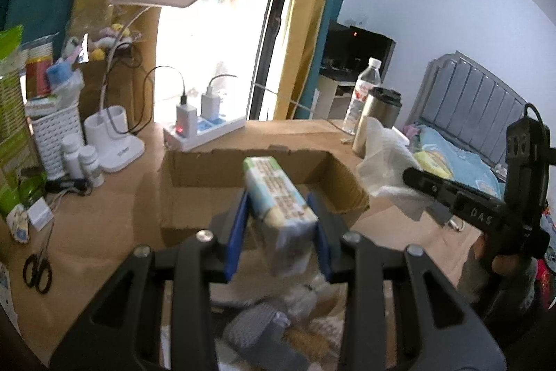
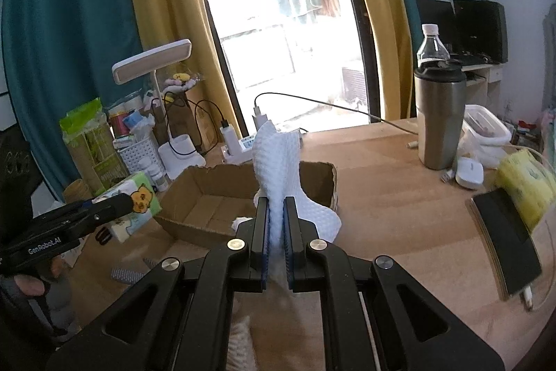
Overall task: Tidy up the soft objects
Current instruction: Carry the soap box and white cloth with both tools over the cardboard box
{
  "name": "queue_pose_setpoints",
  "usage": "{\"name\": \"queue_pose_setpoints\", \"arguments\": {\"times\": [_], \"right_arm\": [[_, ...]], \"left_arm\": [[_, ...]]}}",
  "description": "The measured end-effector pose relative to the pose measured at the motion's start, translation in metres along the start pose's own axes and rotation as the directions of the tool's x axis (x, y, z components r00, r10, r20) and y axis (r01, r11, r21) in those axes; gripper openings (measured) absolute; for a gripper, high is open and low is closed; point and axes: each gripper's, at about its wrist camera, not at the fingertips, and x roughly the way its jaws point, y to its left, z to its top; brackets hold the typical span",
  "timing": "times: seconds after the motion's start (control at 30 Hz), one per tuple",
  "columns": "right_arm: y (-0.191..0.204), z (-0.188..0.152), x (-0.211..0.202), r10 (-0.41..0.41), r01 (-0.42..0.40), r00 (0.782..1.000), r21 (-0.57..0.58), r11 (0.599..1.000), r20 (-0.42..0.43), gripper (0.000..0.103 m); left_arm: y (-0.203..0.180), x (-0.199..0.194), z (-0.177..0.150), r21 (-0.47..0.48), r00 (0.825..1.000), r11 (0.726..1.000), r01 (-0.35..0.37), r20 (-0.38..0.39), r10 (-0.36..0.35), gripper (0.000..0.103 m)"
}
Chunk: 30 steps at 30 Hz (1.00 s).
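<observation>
My left gripper (image 1: 278, 211) is shut on a soft tissue pack (image 1: 278, 193) with green and blue print, held above the near edge of an open cardboard box (image 1: 180, 176). The pack also shows in the right wrist view (image 2: 133, 197). My right gripper (image 2: 276, 214) is shut on a white textured cloth (image 2: 278, 162), held upright just in front of the box (image 2: 208, 197). In the left wrist view the cloth (image 1: 385, 169) hangs from the right gripper to the right of the box. Grey and beige soft items (image 1: 278, 325) lie on the table under the left gripper.
A white desk lamp (image 1: 121, 134), power strip (image 1: 205, 131), pill bottles (image 1: 81, 159) and white basket (image 1: 55, 134) stand at the back left. Scissors (image 1: 36, 270) lie at the left. A steel tumbler (image 2: 439, 117), water bottle (image 2: 432, 44), yellow pack (image 2: 524, 186) and phone (image 2: 504, 235) are at the right.
</observation>
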Motion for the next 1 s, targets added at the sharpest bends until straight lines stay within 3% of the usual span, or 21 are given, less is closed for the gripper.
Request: {"name": "queue_pose_setpoints", "arguments": {"times": [0.4,1.0], "right_arm": [[-0.005,0.013,0.03,0.042,-0.042,0.999,-0.015,0.999,-0.017,0.008],[-0.007,0.009,0.088,0.08,-0.08,0.989,0.0,0.997,-0.125,0.008]], "left_arm": [[-0.005,0.04,0.016,0.017,1.0,1.0,0.02,-0.019,-0.019,0.036],[0.003,0.099,0.022,-0.003,0.995,1.0,0.03,-0.099,-0.03,0.036]]}}
